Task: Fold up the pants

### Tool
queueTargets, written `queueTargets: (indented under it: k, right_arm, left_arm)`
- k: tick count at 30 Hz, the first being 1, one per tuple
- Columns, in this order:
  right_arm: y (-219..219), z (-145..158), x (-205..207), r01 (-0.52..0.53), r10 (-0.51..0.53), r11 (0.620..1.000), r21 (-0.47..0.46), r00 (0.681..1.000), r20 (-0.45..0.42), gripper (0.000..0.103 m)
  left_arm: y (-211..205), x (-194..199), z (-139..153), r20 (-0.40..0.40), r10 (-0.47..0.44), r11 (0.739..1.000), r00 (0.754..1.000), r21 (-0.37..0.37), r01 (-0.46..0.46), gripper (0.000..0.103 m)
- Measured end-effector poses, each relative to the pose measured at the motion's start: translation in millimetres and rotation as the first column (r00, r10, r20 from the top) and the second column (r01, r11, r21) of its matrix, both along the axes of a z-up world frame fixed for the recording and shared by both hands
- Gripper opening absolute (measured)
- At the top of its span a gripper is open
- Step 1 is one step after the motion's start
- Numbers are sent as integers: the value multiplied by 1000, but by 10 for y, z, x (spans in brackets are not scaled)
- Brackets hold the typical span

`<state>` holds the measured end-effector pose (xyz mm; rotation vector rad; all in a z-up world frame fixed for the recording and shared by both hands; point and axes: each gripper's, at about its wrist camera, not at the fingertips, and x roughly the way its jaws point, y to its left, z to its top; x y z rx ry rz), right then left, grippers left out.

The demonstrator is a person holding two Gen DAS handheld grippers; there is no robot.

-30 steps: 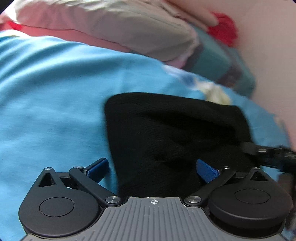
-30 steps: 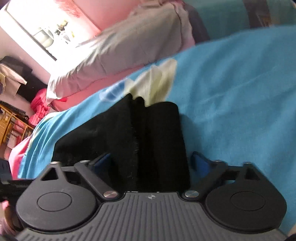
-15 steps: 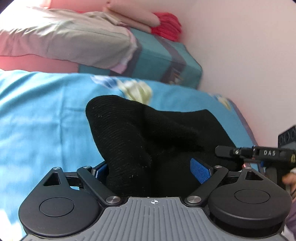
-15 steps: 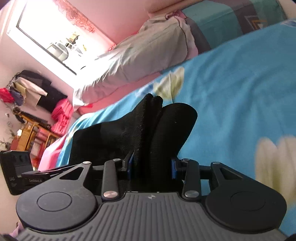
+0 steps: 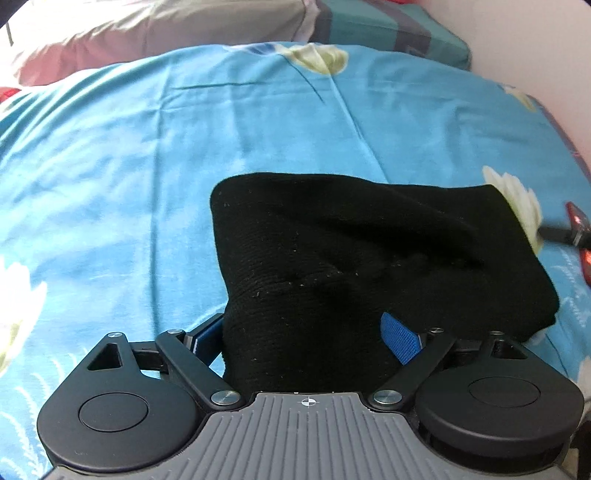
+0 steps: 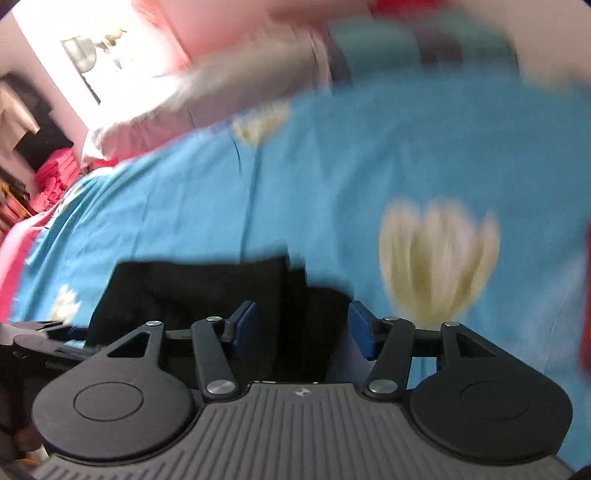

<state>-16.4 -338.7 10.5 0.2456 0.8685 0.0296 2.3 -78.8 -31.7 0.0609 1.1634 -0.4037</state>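
Note:
The black knit pants (image 5: 351,258) lie bunched on the blue flowered sheet (image 5: 147,155), running into the jaws of my left gripper (image 5: 306,332). Its blue pads (image 5: 400,338) stand wide with cloth filling the gap between them. In the blurred right wrist view the pants (image 6: 207,288) also reach into my right gripper (image 6: 301,321), whose blue pads (image 6: 360,328) stand apart with the cloth between them. The right gripper's tip (image 5: 572,229) shows at the right edge of the left wrist view.
Grey and pink pillows (image 5: 147,33) and a teal folded blanket (image 5: 388,26) lie at the head of the bed. A pale wall (image 5: 535,55) runs along the right. Red clothes (image 6: 51,177) and a bright window (image 6: 122,48) are at the far left.
Both grippers have dropped lower toward the sheet with the pants. The right gripper's jaws, shut on the cloth half a second ago, now stand apart. The right view is blurred by motion.

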Motion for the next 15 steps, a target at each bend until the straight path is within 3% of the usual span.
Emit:
queueTargets:
  k: [3,5,7,8,9,11,14,15]
  right_arm:
    - [347,38,97,-127,131,990,-57,987,88,62]
    - [579,-83,268,-256,255,967,0,964,76,61]
    - [694,-306,505,-311,311,950,40,951,4,56]
    - [692,-432,635,-283,283,959,21,958,-52,30]
    - [619,-496,731,-208,207,978,-10,976,-69,23]
    - [477,-404,768,-117,119,992,49,992,-37,32]
    - [594,-236,659,-115,118,986,-121,993,17,53]
    - [613,-237,609,-138,140,983,-125,990,12,52]
  left_arm:
    - [-46,-24,6,2,25,1000,1000,19,-25,103]
    - [-94,-42,1,6,40,999,999,34,-40,103]
    - [-61,-38,-7,6,53,998,999,42,-53,103]
    - [-60,-39,-4,5,58,997,998,45,-58,103]
    - [-56,-40,4,6,61,997,998,49,-61,103]
    - [-57,-30,18,10,62,996,998,60,-63,103]
    - [-68,-30,9,16,58,996,998,72,-59,103]
    - [-61,-30,9,13,63,996,998,70,-64,103]
